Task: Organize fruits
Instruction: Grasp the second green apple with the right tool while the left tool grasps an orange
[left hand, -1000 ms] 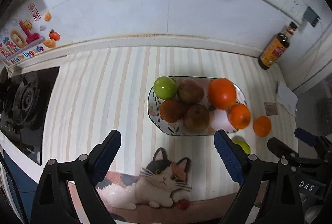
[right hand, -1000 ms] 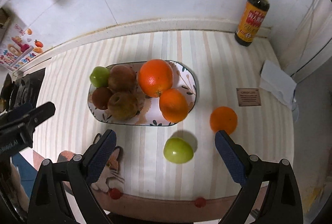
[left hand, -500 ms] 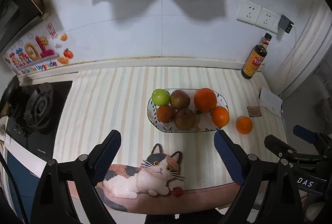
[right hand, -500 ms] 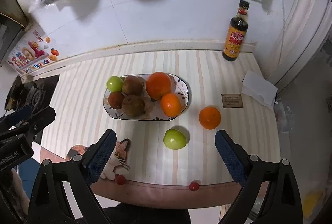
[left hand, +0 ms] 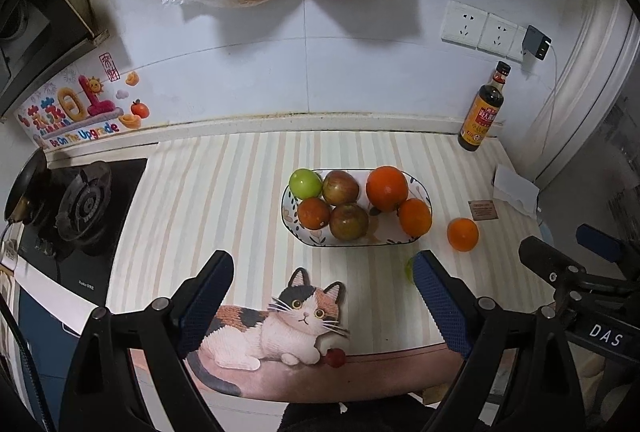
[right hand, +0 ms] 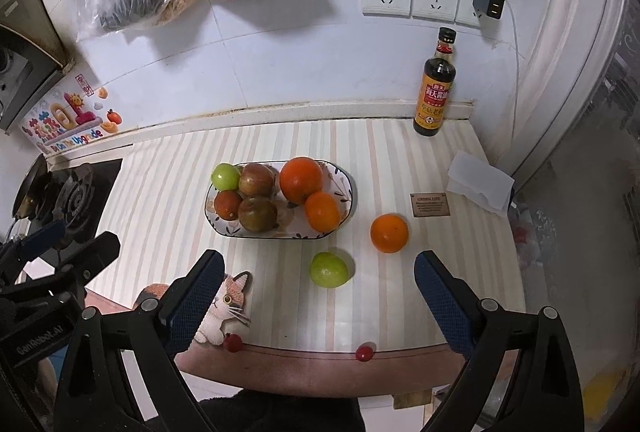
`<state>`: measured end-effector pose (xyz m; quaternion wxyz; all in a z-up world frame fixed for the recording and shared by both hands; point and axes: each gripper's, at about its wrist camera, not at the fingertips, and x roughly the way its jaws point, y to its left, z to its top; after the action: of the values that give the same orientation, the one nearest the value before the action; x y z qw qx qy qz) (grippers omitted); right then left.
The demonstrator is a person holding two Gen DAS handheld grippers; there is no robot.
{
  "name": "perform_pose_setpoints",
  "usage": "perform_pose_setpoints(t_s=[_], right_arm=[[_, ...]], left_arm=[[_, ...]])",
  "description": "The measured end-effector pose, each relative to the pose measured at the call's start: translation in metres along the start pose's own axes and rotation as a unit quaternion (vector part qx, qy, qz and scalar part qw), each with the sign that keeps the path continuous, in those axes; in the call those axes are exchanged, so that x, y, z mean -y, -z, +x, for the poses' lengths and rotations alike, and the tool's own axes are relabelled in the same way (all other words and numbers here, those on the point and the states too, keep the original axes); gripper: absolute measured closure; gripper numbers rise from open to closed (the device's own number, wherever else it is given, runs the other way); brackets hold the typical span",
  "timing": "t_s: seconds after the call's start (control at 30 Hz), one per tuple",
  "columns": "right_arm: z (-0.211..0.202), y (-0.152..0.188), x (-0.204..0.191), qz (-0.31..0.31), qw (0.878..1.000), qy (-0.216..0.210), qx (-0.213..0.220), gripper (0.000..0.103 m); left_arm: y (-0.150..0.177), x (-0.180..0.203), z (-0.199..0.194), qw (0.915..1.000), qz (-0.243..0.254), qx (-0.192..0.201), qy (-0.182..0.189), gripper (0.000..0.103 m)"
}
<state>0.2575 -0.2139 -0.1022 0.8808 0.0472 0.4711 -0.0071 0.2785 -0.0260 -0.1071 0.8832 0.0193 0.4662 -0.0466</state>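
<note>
Right wrist view gives us the whole picture: the oval plate (right hand: 347, 200) sits mid-bench on the striped cloth, loaded with a green apple, a small reddish fruit, two brownish apples and two oranges. Two strays are off it: a loose green apple (right hand: 329, 269) just in front of the plate, and a loose orange (right hand: 389, 233) to its right, near a small brown card (right hand: 429, 205).

Right tool (right hand: 316, 296) hangs above the near edge of the bench, fingers spread wide, nothing between them. Left tool (left hand: 322, 300), same story: fingers wide apart, empty, over the cat picture (left hand: 280, 328) on the cloth.

Judging by the layout, the job in hand is getting those two strays onto the plate. The loose green apple lies almost between the right tool's fingers, so that looks the natural first pick. Come down with the fingers straddling its widest part and close gently; round fruit will roll if nudged off-centre. The open patch on the plate's near right side looks the safest landing spot, clear of the stacked oranges.

Left wrist view adds the gas burner (left hand: 82, 205) at far left, and the other tool alongside. But its own right finger hides the loose green apple almost entirely; only a green sliver peeks out. Right wrist view shows that apple in full.
</note>
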Motion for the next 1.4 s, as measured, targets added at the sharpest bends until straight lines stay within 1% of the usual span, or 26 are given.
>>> perform_pose_setpoints(t_s=[0.17, 0.27, 0.3, 0.33, 0.43, 0.53, 0.6, 0.73, 0.9, 1.0, 1.07, 1.13, 1.2, 1.23, 1.3, 1.33, 1.4], right_arm=[[0.005, -0.002, 0.005, 0.003, 1.000, -0.002, -0.001, 0.005], [0.015, -0.003, 0.013, 0.011, 1.000, -0.004, -0.009, 0.005], [0.020, -0.004, 0.016, 0.013, 1.000, -0.005, -0.012, 0.005], [0.025, -0.003, 0.018, 0.016, 1.000, -0.006, -0.016, 0.005], [0.055, 0.001, 0.031, 0.031, 0.998, -0.017, -0.049, 0.005], [0.089, 0.009, 0.041, 0.039, 0.996, -0.023, -0.083, 0.005], [0.112, 0.016, 0.048, 0.045, 0.993, -0.026, -0.105, 0.005], [0.158, 0.030, 0.056, 0.048, 0.989, -0.029, -0.139, 0.005], [0.209, 0.040, 0.053, 0.045, 0.984, -0.045, -0.167, 0.005], [0.240, 0.042, 0.046, 0.041, 0.980, -0.056, -0.188, 0.007], [0.259, 0.044, 0.039, 0.032, 0.977, -0.056, -0.202, 0.014], [0.274, 0.046, 0.032, 0.021, 0.976, -0.055, -0.211, 0.019], [0.286, 0.048, 0.026, 0.012, 0.974, -0.059, -0.219, 0.026], [0.290, 0.049, 0.023, 0.006, 0.973, -0.055, -0.224, 0.032], [0.293, 0.050, 0.019, -0.009, 0.975, -0.045, -0.217, 0.034], [0.293, 0.050, 0.019, -0.014, 0.976, -0.047, -0.211, 0.038], [0.293, 0.052, 0.022, -0.013, 0.975, -0.057, -0.214, 0.039]], left_arm=[[-0.002, 0.003, 0.006, 1.0000, -0.006, -0.005, -0.003, 0.011], [-0.004, 0.003, 0.017, 0.9998, -0.010, -0.014, -0.003, 0.011], [-0.004, 0.003, 0.020, 0.9998, -0.010, -0.017, -0.006, 0.004], [-0.003, 0.004, 0.025, 0.9997, -0.008, -0.021, -0.011, 0.001], [0.001, 0.006, 0.042, 0.9992, -0.006, -0.032, -0.024, 0.000], [0.009, 0.006, 0.071, 0.9972, -0.005, -0.067, -0.034, 0.000], [0.019, 0.003, 0.094, 0.9938, -0.008, -0.105, -0.034, 0.000], [0.038, -0.006, 0.128, 0.9864, -0.030, -0.159, -0.027, 0.001], [0.064, -0.021, 0.166, 0.9708, -0.063, -0.230, -0.025, 0.001], [0.076, -0.029, 0.179, 0.9628, -0.079, -0.258, -0.024, 0.001], [0.085, -0.032, 0.187, 0.9568, -0.088, -0.276, -0.023, 0.001], [0.095, -0.033, 0.194, 0.9498, -0.096, -0.297, -0.014, 0.001], [0.103, -0.033, 0.200, 0.9435, -0.105, -0.314, -0.009, 0.001], [0.106, -0.033, 0.202, 0.9413, -0.109, -0.319, -0.008, 0.001], [0.110, -0.031, 0.205, 0.9386, -0.113, -0.326, -0.006, 0.001], [0.110, -0.029, 0.206, 0.9382, -0.114, -0.327, -0.005, 0.001], [0.107, -0.024, 0.206, 0.9397, -0.111, -0.324, -0.002, 0.001]])
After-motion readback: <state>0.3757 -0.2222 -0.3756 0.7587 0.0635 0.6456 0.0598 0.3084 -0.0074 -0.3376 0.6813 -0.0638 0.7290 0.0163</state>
